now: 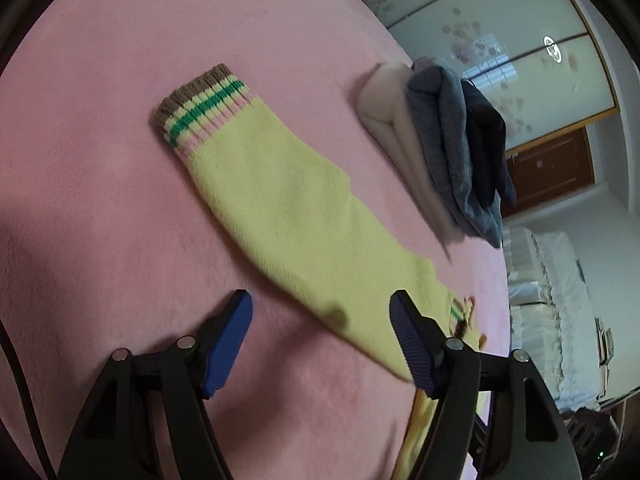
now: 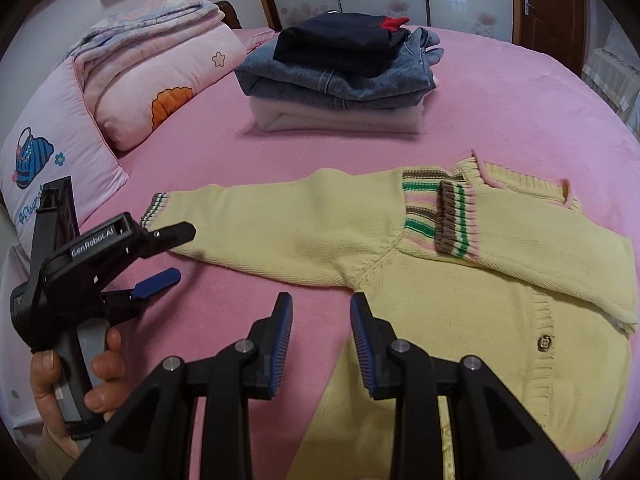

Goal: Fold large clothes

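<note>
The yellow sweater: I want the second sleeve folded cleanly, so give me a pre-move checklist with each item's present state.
1. Left sleeve lies flat and stretched out on the pink bed: ok.
2. Right sleeve already folded across the chest: ok.
3. Left gripper open, with nothing between its jaws: ok.
4. Left gripper lined up at the sleeve's striped cuff: ok, it is close beside it but has not gripped it.
5. Right gripper empty, its jaws apart over the sweater's edge: ok.
6. Stack of folded clothes lies apart from the sweater: ok.
</note>
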A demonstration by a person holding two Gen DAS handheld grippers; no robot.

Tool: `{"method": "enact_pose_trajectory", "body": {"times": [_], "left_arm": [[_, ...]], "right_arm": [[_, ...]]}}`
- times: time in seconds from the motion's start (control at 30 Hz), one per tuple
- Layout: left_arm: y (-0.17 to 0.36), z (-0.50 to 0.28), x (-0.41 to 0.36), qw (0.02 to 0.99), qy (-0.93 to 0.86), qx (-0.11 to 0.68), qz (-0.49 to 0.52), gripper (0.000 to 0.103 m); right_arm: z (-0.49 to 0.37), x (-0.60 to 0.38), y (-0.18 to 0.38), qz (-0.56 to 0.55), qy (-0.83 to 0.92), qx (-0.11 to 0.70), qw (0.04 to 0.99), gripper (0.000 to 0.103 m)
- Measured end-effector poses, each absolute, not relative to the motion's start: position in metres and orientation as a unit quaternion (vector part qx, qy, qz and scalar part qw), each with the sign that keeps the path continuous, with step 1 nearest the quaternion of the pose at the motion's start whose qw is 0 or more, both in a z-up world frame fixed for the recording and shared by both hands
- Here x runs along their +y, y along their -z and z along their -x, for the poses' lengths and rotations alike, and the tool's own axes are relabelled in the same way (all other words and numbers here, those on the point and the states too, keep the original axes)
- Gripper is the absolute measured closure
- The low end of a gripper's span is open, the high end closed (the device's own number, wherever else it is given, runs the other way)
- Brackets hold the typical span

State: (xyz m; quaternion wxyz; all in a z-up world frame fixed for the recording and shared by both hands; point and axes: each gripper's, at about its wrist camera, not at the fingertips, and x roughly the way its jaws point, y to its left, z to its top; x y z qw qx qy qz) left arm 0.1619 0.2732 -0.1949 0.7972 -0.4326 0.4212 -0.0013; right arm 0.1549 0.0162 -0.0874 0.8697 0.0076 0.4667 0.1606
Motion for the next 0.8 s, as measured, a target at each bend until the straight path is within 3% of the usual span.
{"method": "enact_pose_trajectory", "body": {"times": [0.07, 0.13, 0.23, 0.47, 0.67, 0.8], "left_arm": [[0.198, -0.168, 0.274, 0.8, -0.01, 0.419, 0.429, 0.054], [0.203, -0.174, 0.279, 0.8, -0.036, 0.422, 0.425, 0.095], [0.205, -0.175, 0.283, 0.791, -0.052, 0.413, 0.448, 0.098], [0.139, -0.183, 0.235, 0.865, -0.059, 0.378, 0.324, 0.098], [0.08, -0.2, 0.146, 0.897, 0.043, 0.362, 0.249, 0.098], [0.081, -0.212, 0.068, 0.889, 0.116, 0.394, 0.201, 0.098]], "right_arm": [[-0.159, 0.012, 0.091, -0.013, -0.157, 0.47, 0.868, 0.073], [-0.163, 0.007, 0.093, -0.019, -0.152, 0.472, 0.868, 0.073], [-0.166, -0.003, 0.096, -0.03, -0.145, 0.475, 0.868, 0.073], [-0.162, -0.037, 0.088, -0.055, -0.128, 0.466, 0.874, 0.073], [-0.155, -0.087, 0.074, -0.088, -0.093, 0.445, 0.886, 0.073], [-0.148, -0.133, 0.073, -0.111, -0.055, 0.439, 0.89, 0.073]]}}
